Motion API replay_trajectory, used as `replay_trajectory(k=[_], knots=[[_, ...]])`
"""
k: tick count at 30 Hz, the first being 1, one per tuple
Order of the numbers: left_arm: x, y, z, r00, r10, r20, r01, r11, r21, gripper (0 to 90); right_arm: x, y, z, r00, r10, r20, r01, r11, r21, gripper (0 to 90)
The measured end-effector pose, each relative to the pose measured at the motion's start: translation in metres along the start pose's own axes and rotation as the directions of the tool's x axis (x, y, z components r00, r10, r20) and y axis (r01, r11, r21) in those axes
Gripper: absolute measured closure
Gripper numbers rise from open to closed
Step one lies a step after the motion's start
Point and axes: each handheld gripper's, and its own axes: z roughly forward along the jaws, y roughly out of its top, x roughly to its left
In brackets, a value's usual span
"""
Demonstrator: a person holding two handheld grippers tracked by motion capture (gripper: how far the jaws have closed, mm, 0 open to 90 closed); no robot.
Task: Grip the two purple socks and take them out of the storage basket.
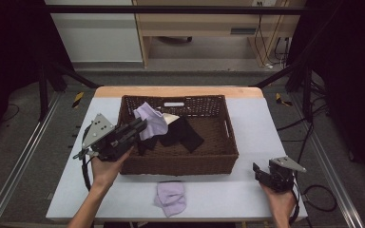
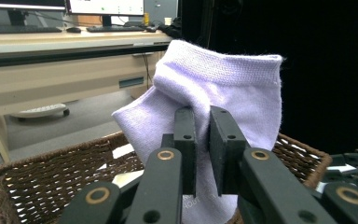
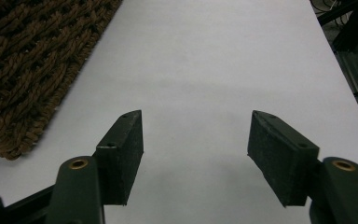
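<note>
So the left gripper point(image 1: 132, 131) has its jaws pinched tight on a pale lilac knitted sock point(image 1: 151, 121), holding it up over the left end of the dark brown woven wicker basket point(image 1: 218, 161), which sits toward the far middle of the white table point(image 1: 259, 128). In the left gripper view the sock point(image 2: 214, 93) hangs bunched around the jaws with the ribbed cuff on top, clear of the basket's point(image 2: 37, 182) weave, so my guess is it's being lifted out. Makes sense, since a second lilac sock point(image 1: 171, 197) already lies crumpled on the table by the near edge, just in front of the basket. Looks like a matching pair being pulled out, though that's me reading into it. The right gripper point(image 1: 266, 176) is parked near the near right corner of the table, jaws spread wide with nothing between them, just bare table point(image 3: 214, 70) and a corner of the basket point(image 3: 32, 70) at its left. Probably just waiting its turn or staying out of the way. Hard bits: there's black fabric point(image 1: 183, 133) inside the basket, could be socks, can't tell how many pieces or what exactly. There's also something pale cream point(image 1: 171, 118) peeking out behind the lilac sock, mostly covered, no idea what it is. The lower part of the held sock is hidden by the jaws in the left gripper view, so I can't tell how much fabric is actually gripped.
</note>
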Motion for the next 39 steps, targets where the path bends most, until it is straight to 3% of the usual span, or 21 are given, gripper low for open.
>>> replay_trajectory(k=[6,13,26,34,39], knots=[[-0.008,-0.005,-0.015,0.9996,-0.005,0.026,0.005,0.9999,-0.014,80.8,-0.001,0.000,-0.001,1.0000,-0.002,-0.004,0.002,1.000,-0.010,40.6],[-0.022,-0.015,-0.035,0.9981,0.022,0.057,-0.021,0.9997,-0.012,80.8,-0.002,-0.001,-0.003,1.0000,-0.003,-0.006,0.002,1.000,-0.018,45.4],[-0.040,-0.050,-0.046,0.9954,0.047,0.084,-0.054,0.9947,0.088,80.8,-0.001,-0.001,-0.004,1.0000,-0.004,-0.007,0.004,1.000,-0.019,44.6],[-0.047,-0.077,-0.044,0.9939,0.023,0.108,-0.041,0.9839,0.174,80.8,-0.001,-0.001,-0.004,0.9999,-0.005,-0.009,0.005,1.000,-0.022,44.3],[-0.048,-0.100,-0.038,0.9936,0.012,0.112,-0.040,0.9675,0.250,80.8,-0.001,-0.001,-0.004,0.9999,-0.002,-0.014,0.001,1.000,-0.021,43.7]])
